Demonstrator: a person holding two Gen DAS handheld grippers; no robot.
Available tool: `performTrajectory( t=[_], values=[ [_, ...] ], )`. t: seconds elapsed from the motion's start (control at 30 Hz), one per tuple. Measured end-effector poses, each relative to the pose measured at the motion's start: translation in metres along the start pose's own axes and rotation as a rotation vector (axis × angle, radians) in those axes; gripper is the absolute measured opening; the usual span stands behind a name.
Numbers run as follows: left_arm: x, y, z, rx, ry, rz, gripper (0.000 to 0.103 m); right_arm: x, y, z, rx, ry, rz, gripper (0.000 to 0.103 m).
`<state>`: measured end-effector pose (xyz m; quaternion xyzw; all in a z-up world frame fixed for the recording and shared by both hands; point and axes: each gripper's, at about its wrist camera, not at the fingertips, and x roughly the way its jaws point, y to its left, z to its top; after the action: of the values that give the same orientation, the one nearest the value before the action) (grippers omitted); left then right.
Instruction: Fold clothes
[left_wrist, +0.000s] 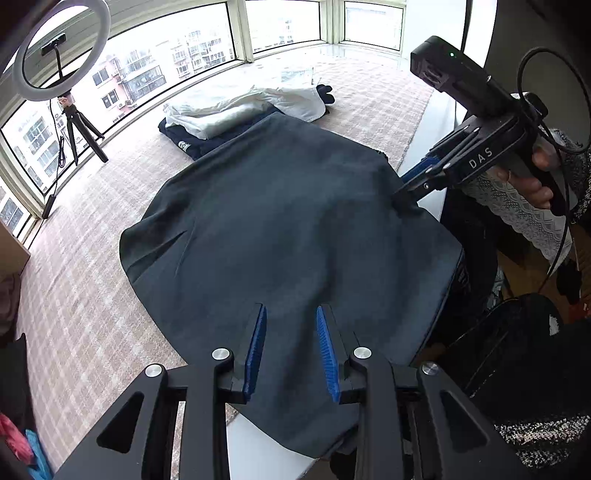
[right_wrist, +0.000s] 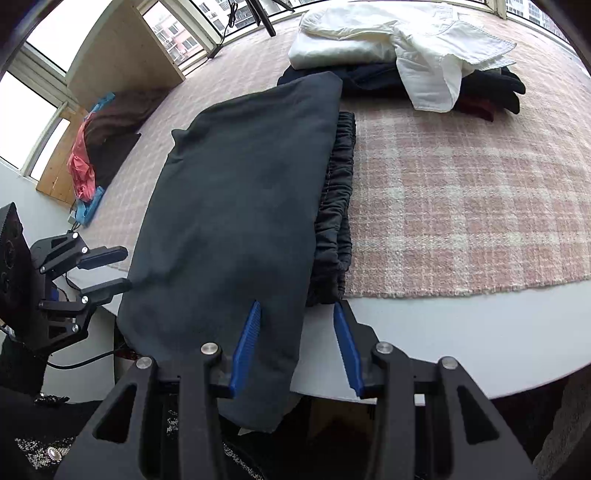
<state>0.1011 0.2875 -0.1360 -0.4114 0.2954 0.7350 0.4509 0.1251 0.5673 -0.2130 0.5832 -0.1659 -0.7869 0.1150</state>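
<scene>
Left gripper (left_wrist: 291, 347) and right gripper (right_wrist: 299, 343) both partly apart, empty, over the dark folded garment (left_wrist: 288, 221)

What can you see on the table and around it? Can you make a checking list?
Surface: pink plaid cloth over a white table.
Job's things: dark grey garment folded over, its elastic waistband peeking out on one side.
Clutter: white shirt on a pile of dark clothes behind.
Grippers: left gripper and right gripper both over the garment, jaws apart, pressing nothing.
Cables: black cable looping by the right gripper.
Surroundings: ring light on a tripod, big windows, wooden shelf.
</scene>
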Motion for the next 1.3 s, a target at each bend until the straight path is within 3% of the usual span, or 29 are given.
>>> performTrajectory(
  t=[0.07, 0.13, 0.23, 0.3, 0.47, 0.73, 0.8, 0.83, 0.87, 1.07, 1.23, 1.3],
  values=[
    [0.010, 0.006, 0.003, -0.005, 0.015, 0.010, 0.029, -0.006, 0.005, -0.002, -0.013, -0.020, -0.002, 0.041],
    [0.018, 0.008, 0.004, -0.006, 0.028, 0.012, 0.029, -0.028, 0.007, 0.004, -0.017, -0.102, -0.013, 0.041],
    [0.027, 0.006, 0.002, -0.012, 0.048, 0.001, 0.029, -0.053, -0.002, 0.038, -0.002, -0.193, 0.023, 0.041],
    [0.028, 0.004, 0.000, -0.019, 0.050, -0.005, 0.029, -0.051, -0.005, 0.067, -0.023, -0.205, -0.004, 0.041],
    [0.028, 0.002, -0.001, -0.044, 0.048, -0.010, 0.029, -0.013, -0.011, 0.117, -0.049, -0.112, -0.042, 0.041],
    [0.031, 0.004, 0.000, -0.044, 0.052, -0.020, 0.030, 0.008, -0.006, 0.141, -0.106, -0.061, -0.025, 0.039],
    [0.030, 0.005, -0.001, -0.054, 0.053, -0.023, 0.030, 0.009, -0.005, 0.143, -0.112, -0.066, -0.007, 0.026],
    [0.030, 0.006, -0.002, -0.059, 0.054, -0.024, 0.030, 0.007, -0.004, 0.143, -0.116, -0.074, 0.003, 0.011],
    [0.029, 0.007, -0.001, -0.063, 0.052, -0.025, 0.030, 0.003, -0.002, 0.144, -0.125, -0.088, 0.014, 0.007],
    [0.025, 0.007, 0.008, -0.064, 0.026, -0.045, 0.031, -0.024, 0.022, 0.163, -0.235, -0.175, 0.039, 0.005],
    [0.040, 0.004, 0.015, -0.043, 0.051, -0.049, 0.031, 0.015, -0.003, 0.180, -0.194, -0.098, -0.048, 0.006],
    [0.032, 0.005, 0.016, -0.037, 0.045, -0.046, 0.032, 0.026, -0.012, 0.176, -0.161, -0.042, -0.084, 0.011]
  ],
)
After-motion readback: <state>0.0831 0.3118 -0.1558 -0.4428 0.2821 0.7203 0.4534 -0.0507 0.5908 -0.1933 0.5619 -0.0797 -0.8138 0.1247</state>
